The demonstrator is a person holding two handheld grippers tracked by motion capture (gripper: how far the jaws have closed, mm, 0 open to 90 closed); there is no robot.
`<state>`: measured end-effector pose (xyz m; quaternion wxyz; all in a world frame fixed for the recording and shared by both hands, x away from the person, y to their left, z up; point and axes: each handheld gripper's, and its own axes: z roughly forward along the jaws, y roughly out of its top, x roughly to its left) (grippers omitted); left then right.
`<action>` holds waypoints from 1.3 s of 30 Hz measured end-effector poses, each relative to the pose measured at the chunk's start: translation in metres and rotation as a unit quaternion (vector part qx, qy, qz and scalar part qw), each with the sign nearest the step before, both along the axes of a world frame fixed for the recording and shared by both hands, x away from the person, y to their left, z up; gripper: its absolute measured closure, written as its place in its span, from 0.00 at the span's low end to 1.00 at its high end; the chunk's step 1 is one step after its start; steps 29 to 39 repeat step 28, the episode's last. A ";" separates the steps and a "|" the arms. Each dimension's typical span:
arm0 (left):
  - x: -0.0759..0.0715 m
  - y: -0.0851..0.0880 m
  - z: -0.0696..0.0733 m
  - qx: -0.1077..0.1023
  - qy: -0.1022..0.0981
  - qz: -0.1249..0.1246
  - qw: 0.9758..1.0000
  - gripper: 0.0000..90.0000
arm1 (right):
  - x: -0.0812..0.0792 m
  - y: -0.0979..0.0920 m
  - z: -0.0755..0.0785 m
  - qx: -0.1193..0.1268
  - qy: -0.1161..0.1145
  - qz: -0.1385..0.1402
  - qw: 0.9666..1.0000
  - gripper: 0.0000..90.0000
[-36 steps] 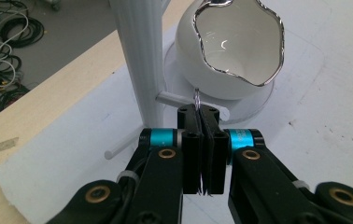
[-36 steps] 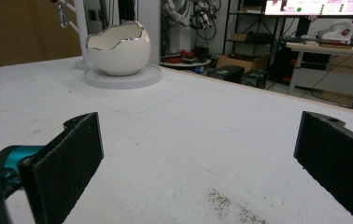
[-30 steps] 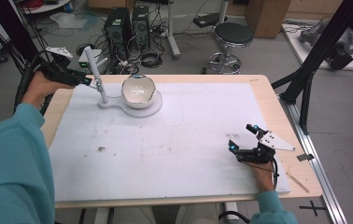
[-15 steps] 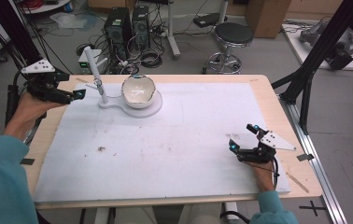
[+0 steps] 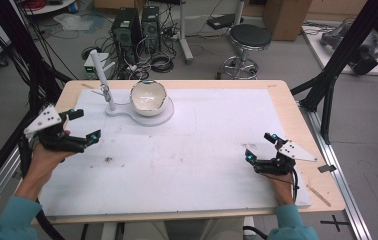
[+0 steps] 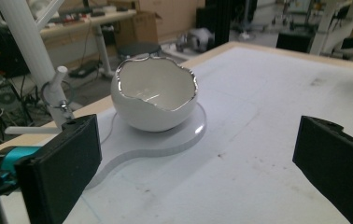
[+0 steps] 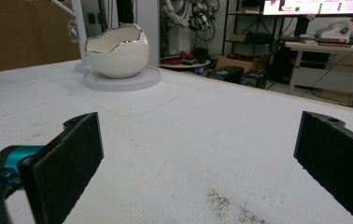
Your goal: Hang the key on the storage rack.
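Observation:
A white egg-shaped bowl (image 5: 148,97) with a silver jagged rim sits on a flat white round base (image 5: 153,119) at the back left of the table. A white post (image 5: 102,75) rises from that base beside the bowl. My left gripper (image 5: 87,125) hovers over the table's left edge, well short of the bowl (image 6: 156,100). Its jaws have just been opening and stand wide apart, with nothing between them. My right gripper (image 5: 259,146) rests at the front right, open and empty, facing the distant bowl (image 7: 118,51).
A white mat (image 5: 202,140) covers most of the wooden table (image 5: 322,165), with a few dark specks (image 5: 108,160) near the left. Computer cases, cables and a stool (image 5: 249,37) stand on the floor behind. Black frame struts (image 5: 337,65) rise at the right.
My left gripper has pulled back from the post toward the near left of the table and sunk lower, its jaws spreading wider. The right gripper has stayed put.

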<state>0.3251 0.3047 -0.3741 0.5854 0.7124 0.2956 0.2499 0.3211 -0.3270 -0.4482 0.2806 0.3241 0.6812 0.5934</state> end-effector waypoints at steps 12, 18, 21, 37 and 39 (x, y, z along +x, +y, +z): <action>-0.048 -0.009 -0.069 -0.063 -0.039 0.033 0.997 0.02 | 0.000 0.000 0.000 -0.006 -0.004 -0.002 1.000 0.01; -0.053 -0.007 -0.079 -0.087 -0.052 0.046 0.994 0.02 | 0.000 0.000 0.000 -0.006 -0.005 -0.002 1.000 0.01; -0.052 -0.008 -0.088 -0.086 -0.042 0.054 0.994 0.02 | 0.000 0.000 0.000 -0.005 -0.003 -0.001 1.000 0.01; -0.057 -0.009 -0.089 -0.084 -0.068 0.064 0.992 0.02 | 0.000 0.001 0.000 -0.006 -0.005 -0.002 1.000 0.01; -0.057 -0.009 -0.089 -0.084 -0.068 0.064 0.992 0.02 | 0.000 0.001 0.000 -0.006 -0.005 -0.002 1.000 0.01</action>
